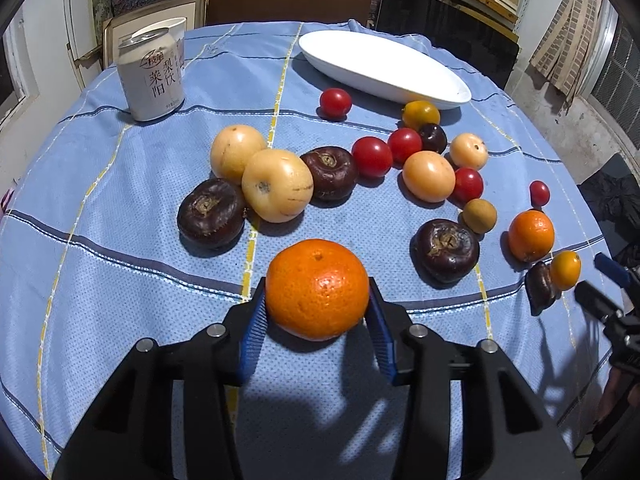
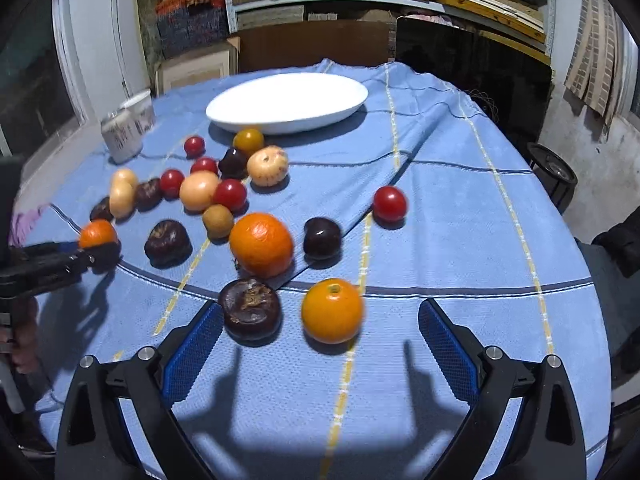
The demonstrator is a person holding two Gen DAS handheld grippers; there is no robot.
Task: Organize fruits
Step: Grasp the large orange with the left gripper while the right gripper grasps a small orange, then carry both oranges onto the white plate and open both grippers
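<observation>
On the blue cloth, my left gripper [image 1: 317,300] is shut on a large orange mandarin [image 1: 317,280], with the blue pads pressed on both its sides. The right wrist view shows that mandarin [image 2: 98,234] at the far left, in the left gripper [image 2: 80,256]. My right gripper [image 2: 320,306] is open and low over the cloth. Between its fingers lie a small orange fruit [image 2: 332,310] and a dark brown fruit [image 2: 251,308], neither touched. The white oval plate [image 1: 384,64] [image 2: 288,98] stands at the back with nothing in it.
Loose fruit lies scattered mid-table: pale yellow fruits [image 1: 277,186], dark brown ones [image 1: 211,213], red tomatoes [image 1: 372,157] and another mandarin [image 2: 261,244]. A drink can [image 1: 154,76] stands at the back left. The table edge curves close on the right.
</observation>
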